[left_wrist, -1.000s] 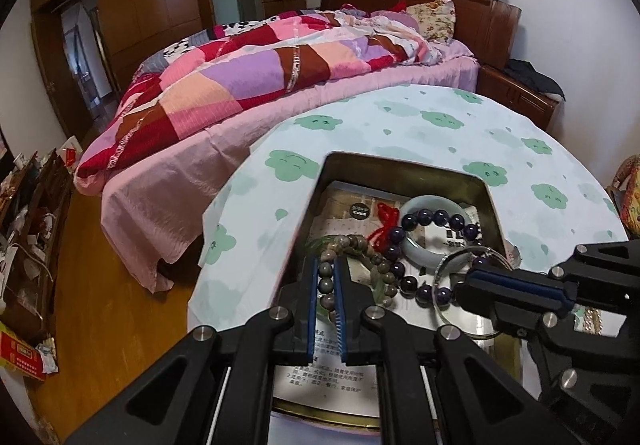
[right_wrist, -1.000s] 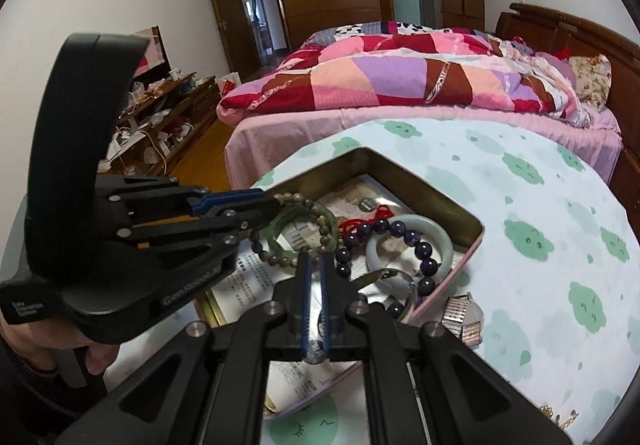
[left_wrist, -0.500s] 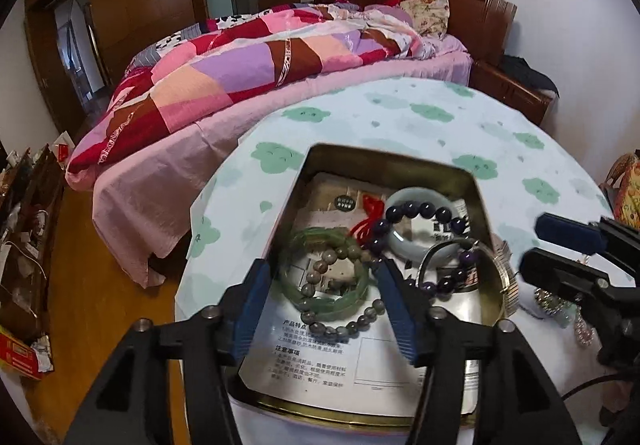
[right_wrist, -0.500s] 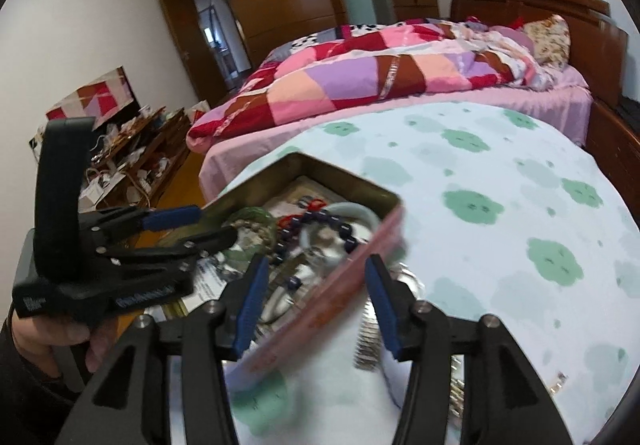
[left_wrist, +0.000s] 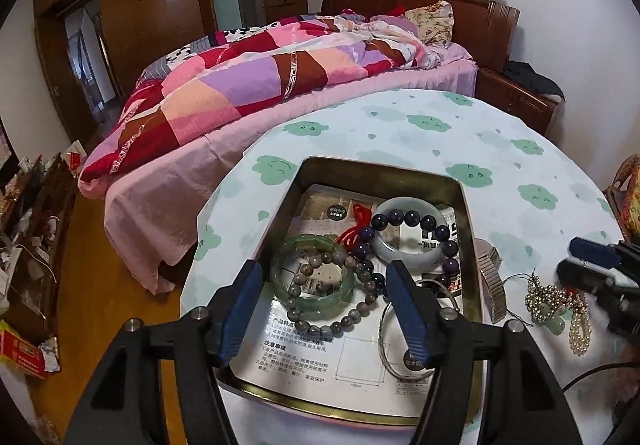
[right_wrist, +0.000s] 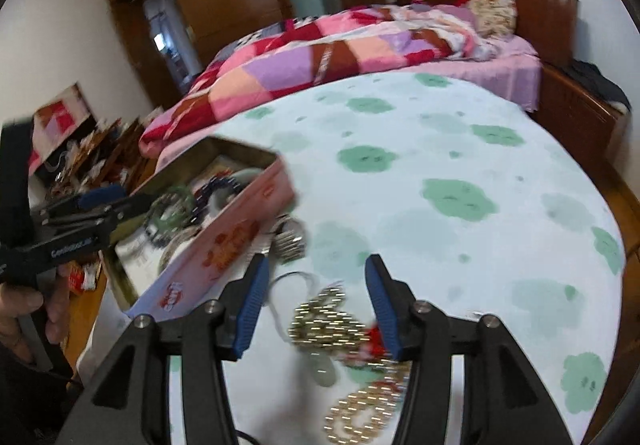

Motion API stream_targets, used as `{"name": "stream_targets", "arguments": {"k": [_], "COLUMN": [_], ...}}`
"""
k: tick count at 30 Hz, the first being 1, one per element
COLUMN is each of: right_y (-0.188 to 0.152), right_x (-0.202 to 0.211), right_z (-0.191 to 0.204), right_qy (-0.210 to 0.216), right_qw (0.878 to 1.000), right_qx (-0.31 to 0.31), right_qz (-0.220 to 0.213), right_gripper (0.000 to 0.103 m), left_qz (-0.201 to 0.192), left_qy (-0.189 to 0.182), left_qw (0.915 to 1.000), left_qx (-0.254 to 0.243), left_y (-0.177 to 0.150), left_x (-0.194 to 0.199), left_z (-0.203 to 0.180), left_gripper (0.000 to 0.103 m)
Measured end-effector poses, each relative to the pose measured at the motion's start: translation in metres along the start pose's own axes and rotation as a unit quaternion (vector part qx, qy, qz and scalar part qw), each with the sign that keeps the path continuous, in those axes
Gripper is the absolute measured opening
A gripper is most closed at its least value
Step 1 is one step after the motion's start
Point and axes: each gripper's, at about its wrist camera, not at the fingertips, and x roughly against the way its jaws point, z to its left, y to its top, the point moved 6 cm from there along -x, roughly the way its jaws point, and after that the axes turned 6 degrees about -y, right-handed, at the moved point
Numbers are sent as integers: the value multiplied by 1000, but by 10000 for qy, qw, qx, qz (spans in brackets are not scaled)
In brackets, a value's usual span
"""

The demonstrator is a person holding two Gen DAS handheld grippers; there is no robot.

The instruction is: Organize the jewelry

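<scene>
An open metal tin (left_wrist: 384,165) (right_wrist: 240,213) sits on the round table. In it lie a green bangle (left_wrist: 316,299) with a grey bead bracelet (left_wrist: 348,319) across it, a pale jade bangle (left_wrist: 412,257), a dark purple bead bracelet (left_wrist: 404,219) and a silver bangle (left_wrist: 390,357). My left gripper (left_wrist: 324,309) is open and empty, just above the green bangle. My right gripper (right_wrist: 316,301) is open and empty, over a heap of gold bead necklaces (right_wrist: 332,325) (left_wrist: 548,299) with a jade pendant (right_wrist: 322,367), right of the tin.
A metal watch (left_wrist: 490,277) (right_wrist: 290,239) lies beside the tin's right wall. A pearl strand (left_wrist: 580,329) lies at the right. The table wears a white cloth with green clouds (right_wrist: 460,197). A bed with a patchwork quilt (left_wrist: 260,77) stands behind.
My left gripper opened and let the grey bead bracelet drop into the tin. My right gripper opened, left the tin and swung right over the necklace heap.
</scene>
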Motion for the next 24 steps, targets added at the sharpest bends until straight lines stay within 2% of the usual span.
{"name": "stream_targets", "arguments": {"k": [6, 8, 10, 14, 15, 16, 18, 21, 24], "right_y": [-3, -1, 2, 4, 2, 0, -3, -3, 1], "right_x": [-31, -39, -45, -60, -63, -67, -66, -59, -44], "right_z": [39, 44, 44, 36, 34, 32, 31, 29, 28], "right_qy": [-59, -69, -127, -378, -354, -340, -471, -310, -233], "right_qw": [9959, 9948, 9943, 9925, 9925, 9922, 9908, 9929, 9953], "right_qx": [813, 909, 923, 973, 949, 937, 1031, 880, 812], "right_qz": [386, 463, 512, 630, 686, 752, 736, 735, 477], "right_gripper": [52, 53, 62, 62, 59, 47, 31, 27, 26], "left_qz": [213, 252, 247, 184, 177, 176, 217, 250, 178], "left_qy": [145, 65, 37, -81, -81, -71, -62, -142, -250], "left_qw": [9995, 9992, 9992, 9993, 9993, 9992, 9989, 9984, 9987], "left_qx": [204, 299, 302, 315, 329, 346, 418, 479, 402], "left_y": [-7, -8, -8, -6, -6, -5, -6, -5, -2], "left_x": [-12, -14, -15, -13, -14, -14, -17, -18, -13], "left_z": [11, 13, 12, 8, 9, 9, 11, 9, 0], "left_gripper": [65, 65, 65, 65, 65, 65, 65, 65, 65]}}
